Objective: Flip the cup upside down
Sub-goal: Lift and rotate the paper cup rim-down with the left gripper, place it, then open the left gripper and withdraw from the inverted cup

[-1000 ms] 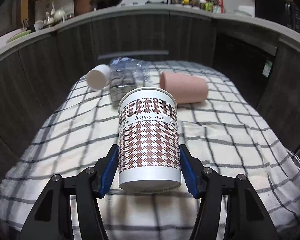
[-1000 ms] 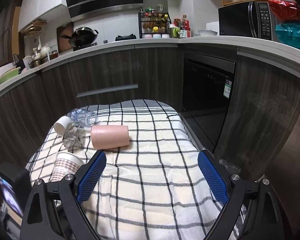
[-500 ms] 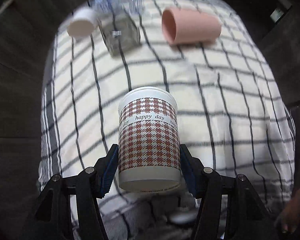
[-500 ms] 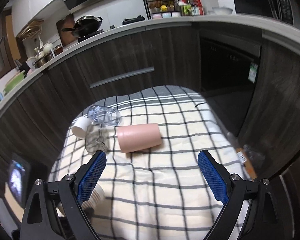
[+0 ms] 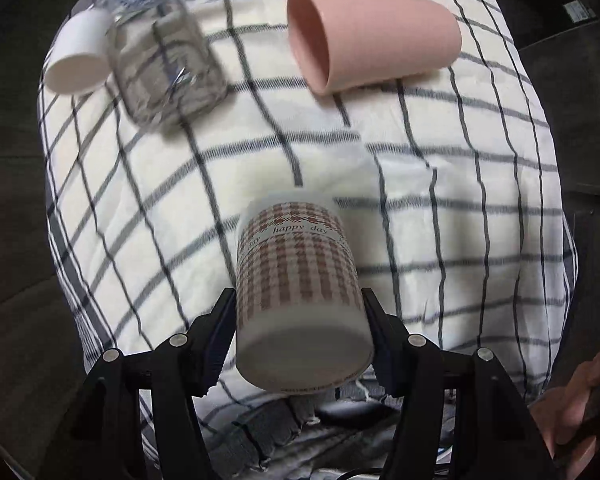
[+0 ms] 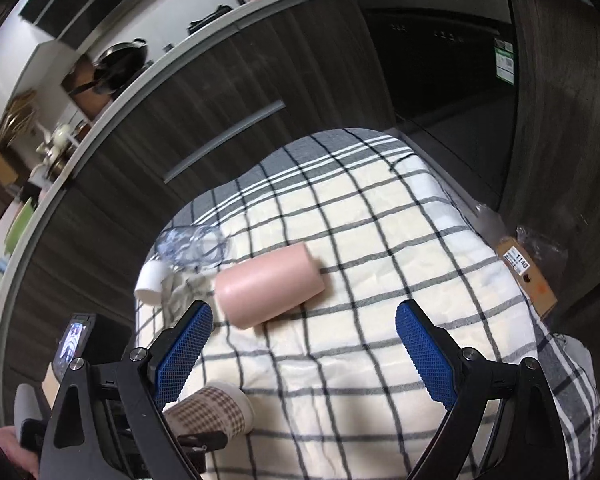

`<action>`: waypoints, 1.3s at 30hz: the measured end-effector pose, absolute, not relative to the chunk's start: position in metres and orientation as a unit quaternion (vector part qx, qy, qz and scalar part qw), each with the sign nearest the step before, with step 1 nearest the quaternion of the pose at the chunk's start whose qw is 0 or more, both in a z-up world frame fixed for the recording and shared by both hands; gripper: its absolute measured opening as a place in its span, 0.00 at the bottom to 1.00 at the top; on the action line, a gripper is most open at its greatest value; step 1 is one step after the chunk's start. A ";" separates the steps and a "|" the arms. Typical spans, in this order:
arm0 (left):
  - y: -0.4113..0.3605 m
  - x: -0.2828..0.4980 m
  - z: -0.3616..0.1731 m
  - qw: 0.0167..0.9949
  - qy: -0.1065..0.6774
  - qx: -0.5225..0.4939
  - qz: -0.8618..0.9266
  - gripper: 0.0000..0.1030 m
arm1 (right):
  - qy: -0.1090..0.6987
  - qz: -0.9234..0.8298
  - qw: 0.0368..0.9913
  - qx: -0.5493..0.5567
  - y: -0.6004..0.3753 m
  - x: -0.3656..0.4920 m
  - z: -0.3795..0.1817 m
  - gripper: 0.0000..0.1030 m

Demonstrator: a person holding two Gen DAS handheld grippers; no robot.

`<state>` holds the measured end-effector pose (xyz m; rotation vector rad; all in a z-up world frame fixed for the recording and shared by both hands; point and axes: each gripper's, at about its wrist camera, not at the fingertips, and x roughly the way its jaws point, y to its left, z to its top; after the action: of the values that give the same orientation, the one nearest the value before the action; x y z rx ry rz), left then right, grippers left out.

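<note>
My left gripper [image 5: 300, 320] is shut on a white cup with a brown houndstooth pattern and "happy day" lettering [image 5: 298, 280]. The cup is held off the checked cloth [image 5: 440, 208], tipped forward with its base toward the camera and its mouth pointing away and down. In the right wrist view the same cup [image 6: 210, 410] shows at the lower left, tilted over the cloth. My right gripper [image 6: 300, 350] is open and empty above the cloth.
A pink cup [image 5: 372, 36] lies on its side at the back right. A clear glass [image 5: 168, 64], a white cup [image 5: 78, 56] and a clear plastic bottle [image 6: 192, 244] lie at the back left. Dark cabinet fronts [image 6: 228, 92] stand behind the table.
My left gripper has lifted the patterned cup and tipped it forward, so its base now faces the camera. My right gripper has risen and tilted, staying open.
</note>
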<state>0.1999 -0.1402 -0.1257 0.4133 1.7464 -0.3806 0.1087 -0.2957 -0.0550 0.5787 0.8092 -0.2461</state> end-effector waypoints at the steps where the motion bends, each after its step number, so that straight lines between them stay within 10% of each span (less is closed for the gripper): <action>1: -0.143 0.202 -0.127 0.606 0.757 0.175 -0.170 0.57 | 0.386 -0.121 0.871 0.277 -0.298 0.111 -0.057 0.91; 18: -0.096 0.162 -0.061 0.745 0.624 0.130 -0.196 0.80 | 0.364 -0.111 0.898 0.221 -0.276 0.098 -0.033 0.90; 39: -0.020 0.037 -0.023 0.912 0.402 0.046 -0.066 0.86 | 0.309 -0.111 0.939 0.099 -0.208 0.001 0.000 0.90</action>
<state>0.0372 -0.0195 -0.0229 0.0957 0.8284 -0.1357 0.0008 -0.2079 -0.0005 0.2030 0.6302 -0.2262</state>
